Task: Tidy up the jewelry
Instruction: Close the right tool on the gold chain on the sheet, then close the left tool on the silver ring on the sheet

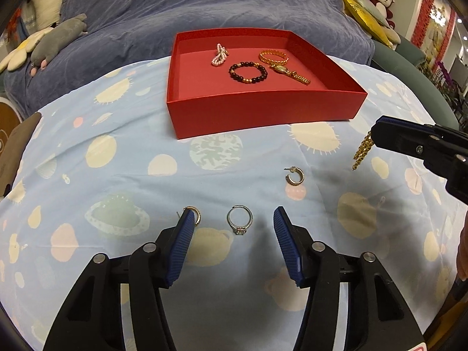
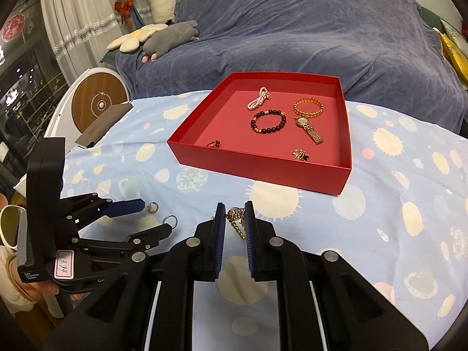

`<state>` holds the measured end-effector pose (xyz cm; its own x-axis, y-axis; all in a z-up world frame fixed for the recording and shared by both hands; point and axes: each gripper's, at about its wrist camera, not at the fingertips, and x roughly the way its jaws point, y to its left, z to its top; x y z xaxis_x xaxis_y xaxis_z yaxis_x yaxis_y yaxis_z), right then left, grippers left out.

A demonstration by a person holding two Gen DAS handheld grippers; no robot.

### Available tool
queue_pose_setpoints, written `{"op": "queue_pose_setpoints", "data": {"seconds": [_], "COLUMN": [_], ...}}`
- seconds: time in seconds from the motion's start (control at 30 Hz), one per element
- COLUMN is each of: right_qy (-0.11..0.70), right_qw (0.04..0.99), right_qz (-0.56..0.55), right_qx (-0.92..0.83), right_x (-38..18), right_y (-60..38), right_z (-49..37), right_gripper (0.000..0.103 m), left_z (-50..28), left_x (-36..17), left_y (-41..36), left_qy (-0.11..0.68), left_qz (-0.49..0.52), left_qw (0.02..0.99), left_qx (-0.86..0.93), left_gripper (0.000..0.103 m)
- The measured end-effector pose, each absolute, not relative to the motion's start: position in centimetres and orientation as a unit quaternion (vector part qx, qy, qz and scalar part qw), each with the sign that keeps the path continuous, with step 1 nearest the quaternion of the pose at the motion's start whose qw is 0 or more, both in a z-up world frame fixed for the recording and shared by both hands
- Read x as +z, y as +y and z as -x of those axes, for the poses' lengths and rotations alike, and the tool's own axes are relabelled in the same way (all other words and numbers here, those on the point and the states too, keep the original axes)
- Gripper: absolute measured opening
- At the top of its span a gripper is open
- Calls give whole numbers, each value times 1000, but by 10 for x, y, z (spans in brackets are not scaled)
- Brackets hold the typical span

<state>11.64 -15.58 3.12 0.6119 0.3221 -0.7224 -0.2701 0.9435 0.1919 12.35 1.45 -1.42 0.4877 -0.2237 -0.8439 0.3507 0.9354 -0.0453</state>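
A silver ring lies on the blue patterned cloth between the fingers of my left gripper, which is open and not touching it. One gold hoop earring sits half hidden behind the left finger, and another lies farther right. My right gripper is shut on a gold chain with a pendant, which hangs above the cloth. The red box ahead holds a pearl bracelet, a dark bead bracelet, a gold bangle and a gold watch.
A purple blanket covers the sofa behind the table, with plush toys on it. A round wood-topped device and a dark pouch sit at the table's left edge. A person's hand holds the left gripper.
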Motion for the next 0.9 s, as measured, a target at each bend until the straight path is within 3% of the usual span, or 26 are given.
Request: {"op": "queue_pose_setpoints", "data": {"seconds": [0.2, 0.37, 0.47, 0.9], "right_qy": [412, 412, 412, 409], "right_qw": [896, 896, 896, 897], "right_qz": [-38, -40, -40, -40], "right_qx": [161, 162, 161, 163], "right_x": [29, 29, 29, 33], "right_y": [-162, -164, -164, -161], "right_z": [-117, -117, -117, -117], "right_gripper": [13, 13, 13, 13], "left_z": [-126, -123, -124, -128], "left_x": [-26, -28, -28, -17], "left_y": [6, -1, -2, 6], "left_qy": [482, 474, 474, 472], "left_qz": [-81, -96, -96, -74], "left_qw": [856, 859, 858, 861], "left_qx": [-170, -169, -171, -173], "left_gripper": [30, 28, 19, 18]}}
